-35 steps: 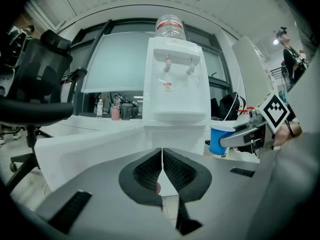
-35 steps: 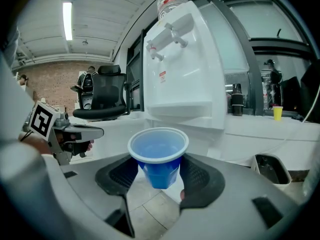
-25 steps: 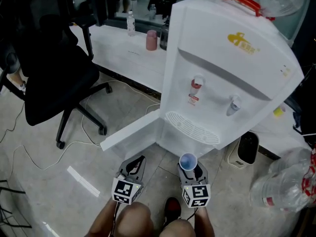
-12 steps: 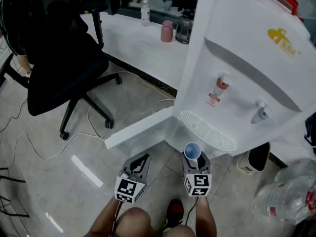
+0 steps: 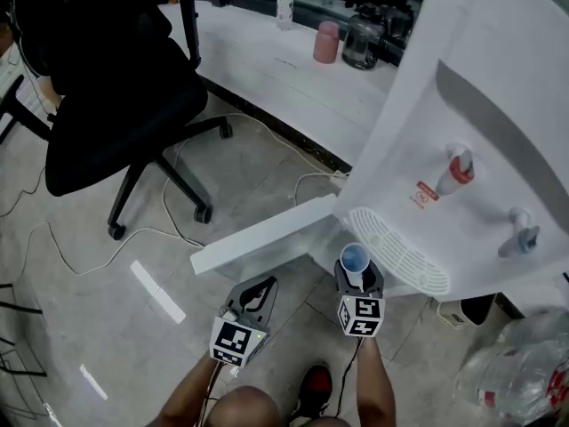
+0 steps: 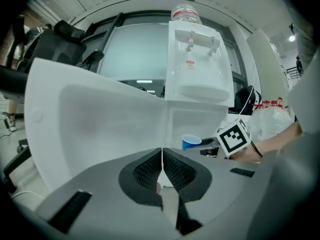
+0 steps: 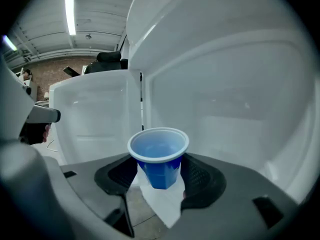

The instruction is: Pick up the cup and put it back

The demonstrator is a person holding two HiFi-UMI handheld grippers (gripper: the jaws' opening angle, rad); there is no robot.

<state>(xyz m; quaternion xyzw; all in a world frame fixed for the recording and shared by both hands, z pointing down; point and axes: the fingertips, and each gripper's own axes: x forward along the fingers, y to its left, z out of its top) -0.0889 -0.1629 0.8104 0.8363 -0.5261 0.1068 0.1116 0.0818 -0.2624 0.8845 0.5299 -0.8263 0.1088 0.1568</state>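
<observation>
Left tongs [image 6: 161,154]: pads pressed together, nothing between them; low over the floor [image 5: 116,274], near the open door [image 5: 258,238] of the water dispenser [image 5: 462,105].
Right tongs [image 7: 160,173]: jaws partly spread and clamped on the lower body of the cup [image 7: 159,156].
Cup: blue with a white rim, upright, mouth up, off the floor; just near of the dispenser's drip grille [image 5: 400,252], right of the open door.
</observation>
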